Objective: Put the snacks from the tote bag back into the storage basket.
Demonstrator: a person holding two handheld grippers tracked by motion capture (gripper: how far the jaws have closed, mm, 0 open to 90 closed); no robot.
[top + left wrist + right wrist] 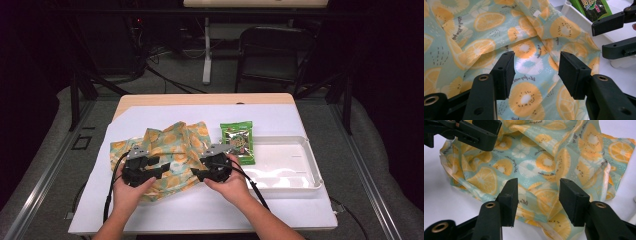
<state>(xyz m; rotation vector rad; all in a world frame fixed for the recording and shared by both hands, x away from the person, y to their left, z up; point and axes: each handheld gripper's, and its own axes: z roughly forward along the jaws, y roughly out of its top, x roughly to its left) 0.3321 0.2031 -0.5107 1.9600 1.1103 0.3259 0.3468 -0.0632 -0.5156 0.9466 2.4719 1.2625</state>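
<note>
A: Here, where did we have the fruit-print cloth bag (172, 150) at this point?

B: It lay crumpled on the white sheet (280, 122) covering the table (200, 99), left of the white tray (312, 170). A green snack packet (238, 141) rested partly on the tray's near-left corner, just beside the bag.

A: And the state of each gripper?

B: The left gripper (535, 67) stood with its jaws apart over the bag's middle, holding nothing. The right gripper (537, 195) was likewise spread wide, poised above the bag's near hem (544, 222). In the high view we saw both close together over the fabric, left gripper (155, 167) and right gripper (202, 172).

A: What did we judge the step to be?

B: Taking hold of the bag, probably to open its mouth for the packet. That was our judgement, not something the pictures proved.

A: How was it to be done well?

B: We judged each gripper should close on a single layer at the hem, not on a bunched fold. Gripping both layers together would have kept the mouth shut. We also advised separate holds, set apart along the edge, so the fabric could be spread between them.

A: Any risk?

B: Thin cloth could slip; a full bite was advisable.
</note>
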